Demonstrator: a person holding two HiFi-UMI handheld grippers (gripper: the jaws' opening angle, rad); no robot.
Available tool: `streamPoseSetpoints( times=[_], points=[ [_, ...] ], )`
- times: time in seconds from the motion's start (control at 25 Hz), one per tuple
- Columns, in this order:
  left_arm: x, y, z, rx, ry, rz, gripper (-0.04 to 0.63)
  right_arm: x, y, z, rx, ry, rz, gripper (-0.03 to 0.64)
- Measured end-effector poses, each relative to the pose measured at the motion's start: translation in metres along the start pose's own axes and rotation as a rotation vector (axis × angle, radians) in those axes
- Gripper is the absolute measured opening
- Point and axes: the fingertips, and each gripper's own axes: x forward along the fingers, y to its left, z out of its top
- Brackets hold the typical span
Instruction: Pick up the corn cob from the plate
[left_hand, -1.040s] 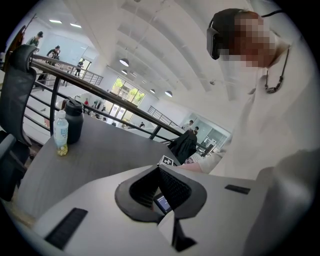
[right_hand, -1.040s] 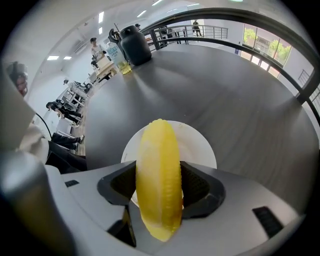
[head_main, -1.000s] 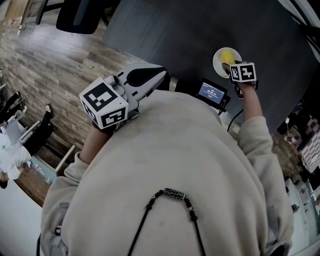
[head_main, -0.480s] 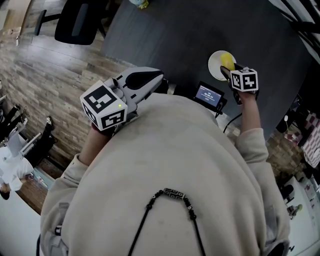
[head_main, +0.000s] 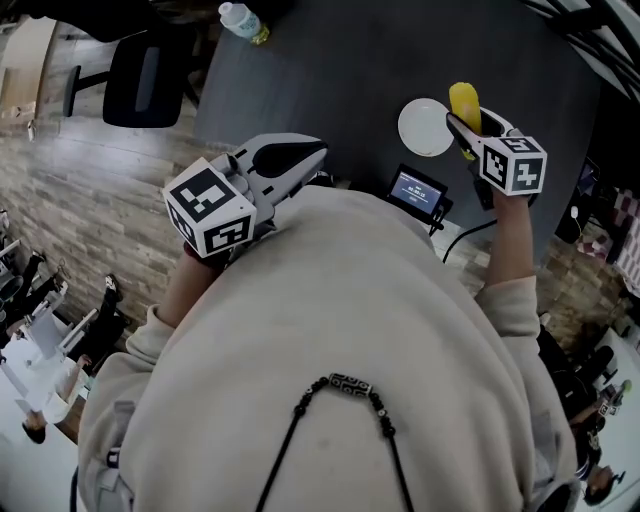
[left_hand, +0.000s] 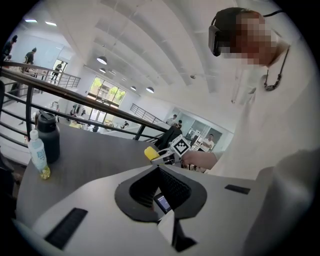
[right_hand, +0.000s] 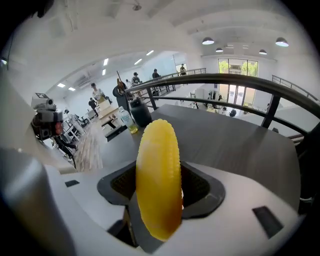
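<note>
One corn cob (right_hand: 157, 180) clamped in right gripper (head_main: 468, 133), just beside plate (head_main: 420, 130); left gripper (left_hand: 166, 212) closed, empty

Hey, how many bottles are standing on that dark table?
2. A clear plastic bottle stands near the far corner of the table, and a dark flask stands right beside it. Others may be out of view.
</note>
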Motion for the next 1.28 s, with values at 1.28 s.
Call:
streamPoseSetpoints(
  times=[1.28],
  points=[
    [0.002, -0.001, 0.065, 0.136, -0.038, -0.252, 0.000, -0.119, 0.082, 0.090, 0.132, -0.367, -0.016, 0.258]
  ],
)
